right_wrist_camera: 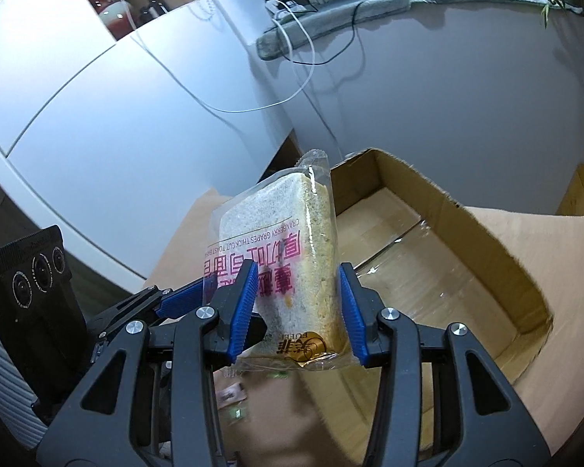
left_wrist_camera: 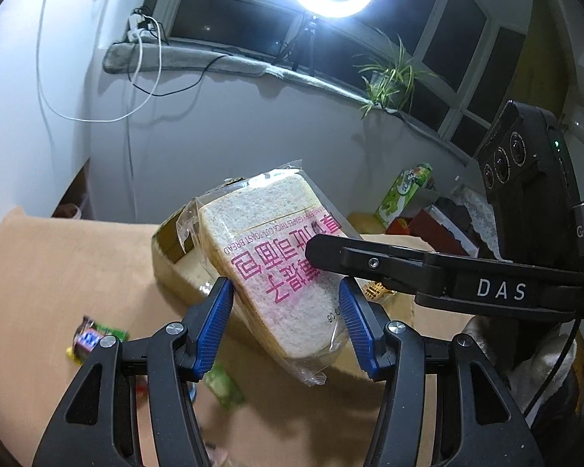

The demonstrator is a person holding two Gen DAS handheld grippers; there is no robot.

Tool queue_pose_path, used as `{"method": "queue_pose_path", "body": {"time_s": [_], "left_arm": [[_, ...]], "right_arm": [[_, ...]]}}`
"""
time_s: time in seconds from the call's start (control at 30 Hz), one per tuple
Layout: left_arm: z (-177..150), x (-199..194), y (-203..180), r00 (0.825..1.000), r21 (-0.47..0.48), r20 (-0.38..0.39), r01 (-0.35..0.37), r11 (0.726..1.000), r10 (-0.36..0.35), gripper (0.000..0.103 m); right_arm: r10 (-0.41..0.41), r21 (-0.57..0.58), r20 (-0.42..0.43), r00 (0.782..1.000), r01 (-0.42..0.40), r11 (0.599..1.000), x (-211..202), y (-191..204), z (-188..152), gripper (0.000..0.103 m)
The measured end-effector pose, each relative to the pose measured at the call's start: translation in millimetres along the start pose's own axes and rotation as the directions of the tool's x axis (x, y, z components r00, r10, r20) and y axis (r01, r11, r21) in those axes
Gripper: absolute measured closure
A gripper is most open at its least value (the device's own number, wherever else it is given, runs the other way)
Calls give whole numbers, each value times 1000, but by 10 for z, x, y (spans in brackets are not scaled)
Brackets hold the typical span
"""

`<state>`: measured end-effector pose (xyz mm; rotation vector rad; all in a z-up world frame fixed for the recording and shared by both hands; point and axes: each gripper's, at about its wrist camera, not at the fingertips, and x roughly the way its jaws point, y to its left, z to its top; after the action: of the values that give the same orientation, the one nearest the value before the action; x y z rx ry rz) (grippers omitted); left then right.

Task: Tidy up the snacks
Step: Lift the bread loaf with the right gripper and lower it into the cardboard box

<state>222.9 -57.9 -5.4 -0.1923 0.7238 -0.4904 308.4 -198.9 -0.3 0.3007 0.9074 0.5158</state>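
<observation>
A clear bag of thick-cut toast bread (left_wrist_camera: pixel 276 257) with pink print is held in the air above the cardboard-covered table. My left gripper (left_wrist_camera: pixel 286 311) is shut on it across its wide face. My right gripper (right_wrist_camera: pixel 298 303) is shut on the same bread bag (right_wrist_camera: pixel 284 241) across its thin edge. The right gripper's black body (left_wrist_camera: pixel 467 276) crosses in front of the bag in the left wrist view. An open cardboard box (right_wrist_camera: pixel 428 241) lies just behind and to the right of the bag, empty as far as I see.
Small wrapped snacks (left_wrist_camera: pixel 97 336) lie on the brown cardboard surface (left_wrist_camera: pixel 58 272) at lower left. A green carton (left_wrist_camera: pixel 403 192) and other packets stand at the back right. A white cabinet (right_wrist_camera: pixel 97 116) and wall close off the back.
</observation>
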Motion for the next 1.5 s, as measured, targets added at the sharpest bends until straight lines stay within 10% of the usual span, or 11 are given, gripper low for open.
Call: {"method": "queue_pose_path", "body": {"time_s": [0.77,1.5], "left_arm": [[218,864,131,988,-48,-151,-53,997,45,48],[308,329,59,993,-24,-74,-91,996,89,48]], "right_arm": [[-75,39,-90,993,78,996,591,-435,315,58],[-123,-27,19,992,123,992,-87,-107,248,47]]}}
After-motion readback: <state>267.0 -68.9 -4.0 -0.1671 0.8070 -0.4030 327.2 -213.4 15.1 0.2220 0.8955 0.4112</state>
